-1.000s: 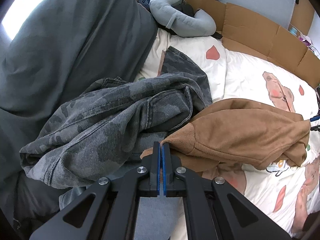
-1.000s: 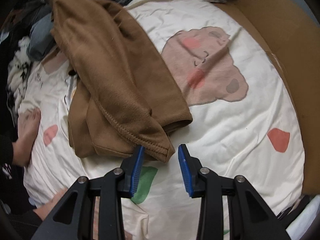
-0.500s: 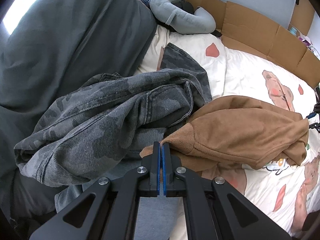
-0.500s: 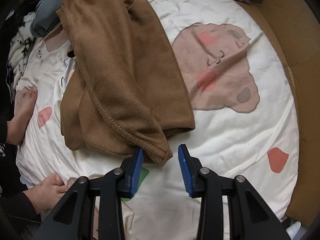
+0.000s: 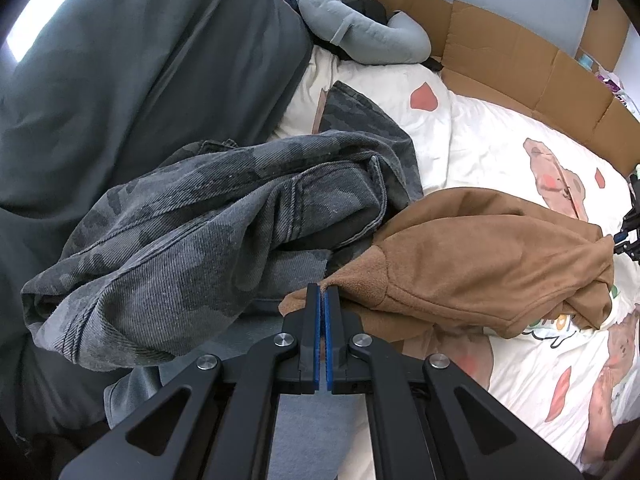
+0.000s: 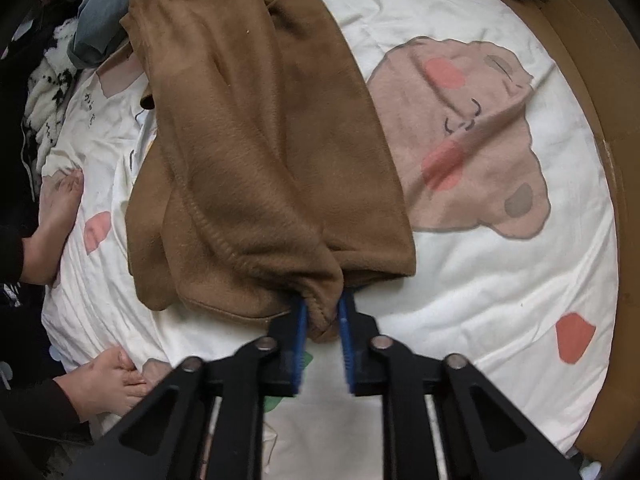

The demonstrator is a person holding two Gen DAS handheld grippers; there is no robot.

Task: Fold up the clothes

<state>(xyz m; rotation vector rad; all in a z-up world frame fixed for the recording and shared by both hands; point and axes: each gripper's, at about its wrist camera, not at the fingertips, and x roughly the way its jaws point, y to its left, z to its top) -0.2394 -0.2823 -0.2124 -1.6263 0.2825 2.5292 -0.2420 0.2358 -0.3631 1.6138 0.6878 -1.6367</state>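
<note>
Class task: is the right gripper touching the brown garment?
Touching. In the right wrist view, the right gripper, jaws closing, has the brown garment's hem between its blue pads.

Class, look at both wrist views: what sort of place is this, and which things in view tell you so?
Most likely a bedroom, with clothes being folded on a bed. The clues: a white cartoon-bear bedsheet, a dark grey duvet heaped alongside, and loose garments such as the brown fleece top and camouflage jeans on it.
</note>
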